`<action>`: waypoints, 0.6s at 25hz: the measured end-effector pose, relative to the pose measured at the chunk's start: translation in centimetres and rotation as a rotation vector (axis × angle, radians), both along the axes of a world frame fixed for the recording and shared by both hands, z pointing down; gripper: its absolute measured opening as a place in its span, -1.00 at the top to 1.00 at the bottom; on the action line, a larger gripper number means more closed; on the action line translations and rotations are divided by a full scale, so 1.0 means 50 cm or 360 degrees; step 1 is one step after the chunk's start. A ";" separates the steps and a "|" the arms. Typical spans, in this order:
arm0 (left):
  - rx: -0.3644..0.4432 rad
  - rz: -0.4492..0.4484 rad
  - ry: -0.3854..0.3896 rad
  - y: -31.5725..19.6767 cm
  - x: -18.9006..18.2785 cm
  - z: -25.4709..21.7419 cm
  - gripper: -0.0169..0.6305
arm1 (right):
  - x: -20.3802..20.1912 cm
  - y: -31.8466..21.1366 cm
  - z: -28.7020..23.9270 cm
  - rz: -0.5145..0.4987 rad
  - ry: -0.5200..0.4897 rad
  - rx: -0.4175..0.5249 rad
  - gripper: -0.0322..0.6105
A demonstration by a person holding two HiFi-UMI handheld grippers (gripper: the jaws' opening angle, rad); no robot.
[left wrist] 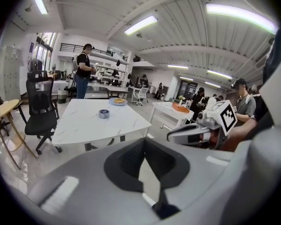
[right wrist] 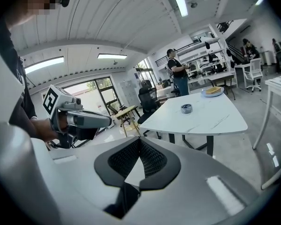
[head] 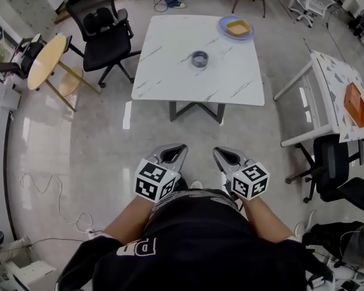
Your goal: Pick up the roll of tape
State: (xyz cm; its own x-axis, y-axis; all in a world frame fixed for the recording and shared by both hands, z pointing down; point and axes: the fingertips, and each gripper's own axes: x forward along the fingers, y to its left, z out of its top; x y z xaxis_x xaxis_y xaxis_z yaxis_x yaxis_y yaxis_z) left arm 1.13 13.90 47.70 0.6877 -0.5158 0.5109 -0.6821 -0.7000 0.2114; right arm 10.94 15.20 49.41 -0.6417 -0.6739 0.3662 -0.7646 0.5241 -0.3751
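The roll of tape (head: 199, 59) is a small dark grey ring lying flat near the middle of a white marble table (head: 170, 71), far ahead of me. It also shows as the tape (left wrist: 104, 113) in the left gripper view and as the tape (right wrist: 186, 108) in the right gripper view. My left gripper (head: 179, 147) and right gripper (head: 219, 151) are held side by side close to my body, over the floor and well short of the table. Each one's jaws meet at the tips with nothing between them.
A blue plate (head: 236, 28) holding a yellow item sits at the table's far right corner. A black office chair (head: 103, 29) and a round wooden table (head: 45, 59) stand to the left. To the right, a white desk (head: 333, 83) bears an orange box (head: 355, 103). A person (left wrist: 82, 71) stands beyond the table.
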 end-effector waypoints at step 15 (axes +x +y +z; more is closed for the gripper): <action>0.0013 0.0088 0.0033 -0.131 0.033 0.021 0.77 | 0.025 -0.110 0.015 0.0041 0.0076 0.0033 0.90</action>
